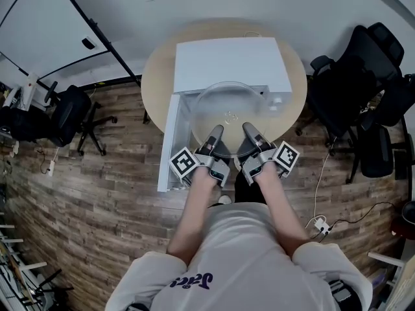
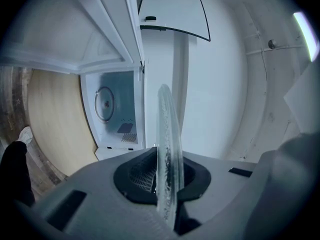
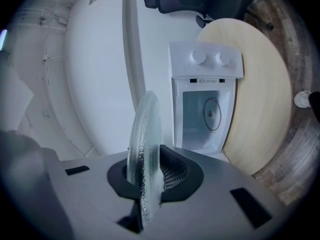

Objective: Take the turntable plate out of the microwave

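Withdrawal step appears nearly complete: left tool (image 1: 214, 135) and right tool (image 1: 251, 132) each clamp the glass turntable plate (image 1: 227, 112) by its near rim, clear of the microwave (image 1: 227, 60), so a level set-down on the table (image 1: 155, 76) likely follows.

Grey short-sleeved T-shirt (image 1: 241, 254), purple lettering (image 1: 192, 281); left gripper (image 1: 216, 130) and right gripper (image 1: 249, 128) grey, 2 black-and-white marker cubes (image 1: 184, 163).

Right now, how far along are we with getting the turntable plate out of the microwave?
Done: the microwave door stands open, and the turntable plate is out of the cavity. In hand: the left claw and the right claw each clamp its near rim, holding it in front of the opening. Left: set it down, probably on the table.
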The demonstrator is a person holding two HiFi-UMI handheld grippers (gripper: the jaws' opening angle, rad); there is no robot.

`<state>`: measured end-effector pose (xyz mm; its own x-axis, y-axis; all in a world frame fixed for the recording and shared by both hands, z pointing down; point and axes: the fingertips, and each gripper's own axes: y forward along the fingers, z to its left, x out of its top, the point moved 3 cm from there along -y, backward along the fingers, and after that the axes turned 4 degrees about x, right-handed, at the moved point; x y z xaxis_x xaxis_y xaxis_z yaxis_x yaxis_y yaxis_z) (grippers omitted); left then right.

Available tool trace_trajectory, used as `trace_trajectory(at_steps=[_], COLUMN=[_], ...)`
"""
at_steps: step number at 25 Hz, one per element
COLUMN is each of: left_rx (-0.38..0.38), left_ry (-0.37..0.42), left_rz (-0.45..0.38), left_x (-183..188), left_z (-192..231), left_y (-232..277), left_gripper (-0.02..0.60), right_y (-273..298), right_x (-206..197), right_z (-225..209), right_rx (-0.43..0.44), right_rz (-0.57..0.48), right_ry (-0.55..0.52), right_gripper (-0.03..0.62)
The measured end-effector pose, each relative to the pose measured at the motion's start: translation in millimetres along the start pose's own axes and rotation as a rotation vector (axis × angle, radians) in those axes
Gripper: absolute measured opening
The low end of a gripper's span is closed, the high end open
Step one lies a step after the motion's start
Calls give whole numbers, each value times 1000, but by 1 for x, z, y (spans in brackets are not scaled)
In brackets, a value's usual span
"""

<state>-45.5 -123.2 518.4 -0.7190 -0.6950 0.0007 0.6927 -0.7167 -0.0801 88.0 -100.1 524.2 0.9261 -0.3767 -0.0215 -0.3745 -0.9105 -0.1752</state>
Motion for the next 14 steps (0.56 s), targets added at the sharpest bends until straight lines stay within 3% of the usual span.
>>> trace_trajectory(at_steps=[14], left_rx=[9], left_ry=[-12], left_rz=[-13], left_x=[1], left_z=[6], left_y=[0], left_gripper=[29], right_y=[2], right_x=[1], right_z=[-5], right_rx=[27], right_rz=[16], right_ry=[-5], right_gripper=[35])
